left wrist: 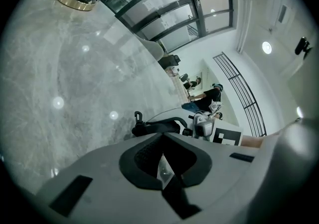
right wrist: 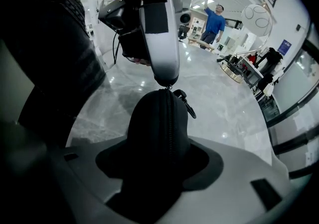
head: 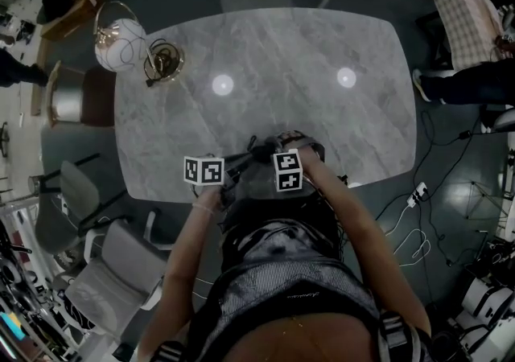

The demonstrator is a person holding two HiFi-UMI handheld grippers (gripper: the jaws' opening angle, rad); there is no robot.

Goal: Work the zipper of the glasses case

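Case (right wrist: 159,133), black and zipped so nothing inside shows, sits clamped between the widely spread jaws of the right tool (right wrist: 159,164) over the bench (head: 322,127). The left tool (left wrist: 164,163), jaws pressed together, pinches the zipper pull (left wrist: 163,170) at the far end of the case, beside a dangling clip (right wrist: 185,102).

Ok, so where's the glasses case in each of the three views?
Head view: the glasses case is a dark shape at the table's near edge, mid-frame, and mostly hidden.
Left gripper view: lower centre, just past the jaws, seen end-on.
Right gripper view: dead centre between the jaws, with the zipper facing the camera.
Shared landmark: the marble table.
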